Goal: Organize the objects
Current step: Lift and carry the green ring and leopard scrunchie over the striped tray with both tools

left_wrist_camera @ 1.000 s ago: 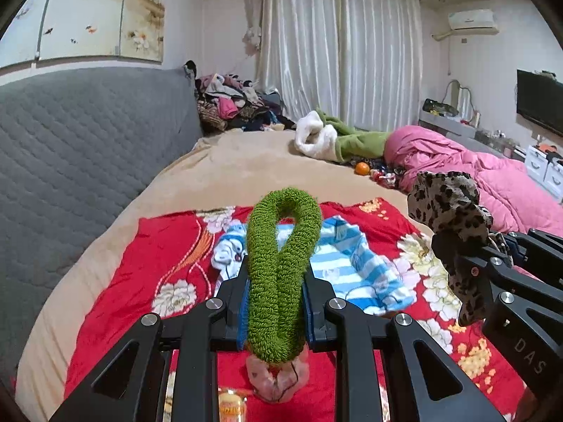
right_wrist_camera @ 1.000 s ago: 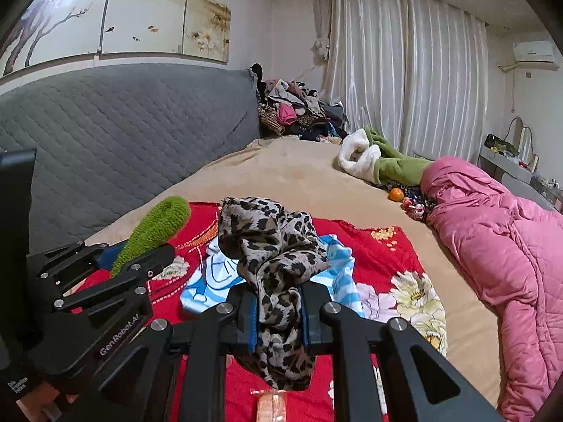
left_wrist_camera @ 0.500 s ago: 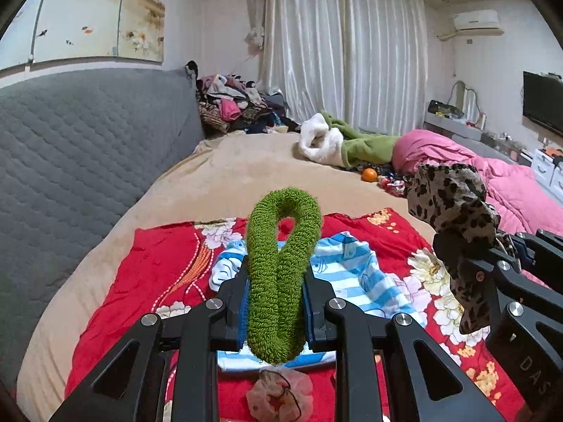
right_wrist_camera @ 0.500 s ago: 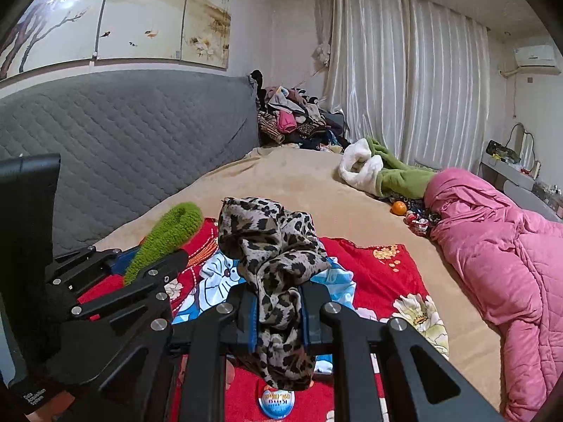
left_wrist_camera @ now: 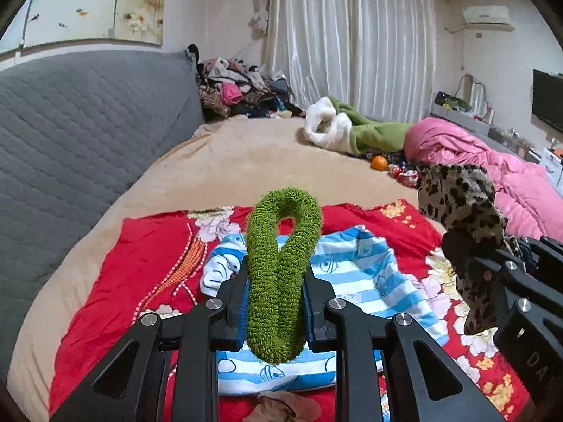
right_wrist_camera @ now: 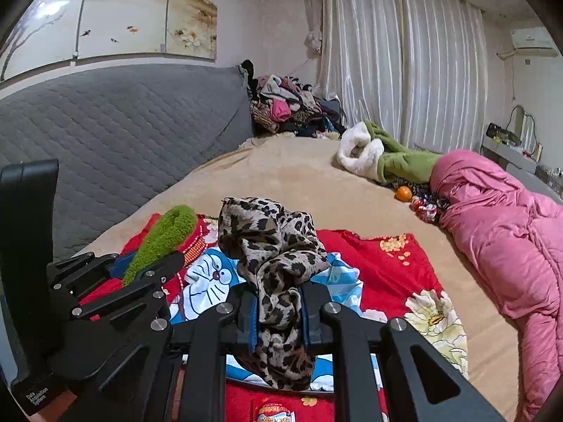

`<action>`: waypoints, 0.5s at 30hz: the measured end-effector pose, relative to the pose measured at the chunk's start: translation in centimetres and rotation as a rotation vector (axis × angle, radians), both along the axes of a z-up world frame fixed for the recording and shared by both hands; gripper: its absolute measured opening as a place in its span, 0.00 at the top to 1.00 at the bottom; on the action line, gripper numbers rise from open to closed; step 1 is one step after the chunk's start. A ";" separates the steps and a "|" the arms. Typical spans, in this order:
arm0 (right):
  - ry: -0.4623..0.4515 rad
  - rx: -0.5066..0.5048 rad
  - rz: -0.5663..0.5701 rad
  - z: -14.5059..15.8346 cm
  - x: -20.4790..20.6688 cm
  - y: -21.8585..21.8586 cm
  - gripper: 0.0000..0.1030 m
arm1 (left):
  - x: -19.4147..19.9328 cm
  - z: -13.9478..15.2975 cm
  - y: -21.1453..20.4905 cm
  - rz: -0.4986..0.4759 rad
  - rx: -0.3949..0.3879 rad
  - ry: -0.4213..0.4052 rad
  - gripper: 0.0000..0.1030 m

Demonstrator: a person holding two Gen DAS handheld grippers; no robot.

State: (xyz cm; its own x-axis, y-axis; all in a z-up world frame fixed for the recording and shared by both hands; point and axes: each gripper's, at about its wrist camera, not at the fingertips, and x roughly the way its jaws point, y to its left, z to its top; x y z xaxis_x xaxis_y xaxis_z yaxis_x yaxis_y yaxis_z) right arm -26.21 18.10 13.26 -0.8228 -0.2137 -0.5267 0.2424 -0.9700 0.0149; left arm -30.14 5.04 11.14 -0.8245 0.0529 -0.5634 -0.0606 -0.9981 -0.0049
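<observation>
A green terry scrunchie (left_wrist_camera: pixel 281 274) is pinched flat, loop upward, in the nearly closed left gripper (left_wrist_camera: pixel 276 302), above the striped cartoon cloth (left_wrist_camera: pixel 355 281). A leopard scrunchie (right_wrist_camera: pixel 278 263) is clamped in the fully closed right gripper (right_wrist_camera: pixel 278 316) over that same cloth, probably so both can be carried together for sorting.

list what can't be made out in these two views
- Striped blue cloth: its middle hidden behind the green scrunchie and left gripper, left wrist view.
- Snack packet: cut off by the bottom edge, right wrist view.
- Pink scrunchie: cut off by the bottom edge, left wrist view.
</observation>
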 end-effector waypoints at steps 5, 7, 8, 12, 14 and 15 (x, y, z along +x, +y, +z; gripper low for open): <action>-0.035 -0.010 -0.008 -1.9 -2.0 0.3 0.83 | -2.1 -2.1 0.1 0.005 -0.011 -0.037 0.77; -0.046 -0.002 -0.011 -2.6 -2.8 0.3 0.83 | -3.0 -2.9 0.1 0.007 -0.012 -0.053 0.77; -0.053 0.005 -0.011 -3.0 -3.3 0.3 0.83 | -3.4 -3.3 -0.1 0.012 -0.010 -0.063 0.77; -0.078 0.019 -0.011 -4.5 -4.7 -0.1 0.83 | -5.0 -5.0 -0.1 0.016 -0.012 -0.085 0.77; -0.100 0.028 -0.013 -5.6 -5.9 -0.1 0.83 | -5.8 -5.9 -0.1 0.013 -0.006 -0.106 0.77; -0.110 0.032 -0.013 -5.9 -6.2 -0.2 0.83 | -6.3 -6.5 -0.1 0.012 -0.003 -0.113 0.77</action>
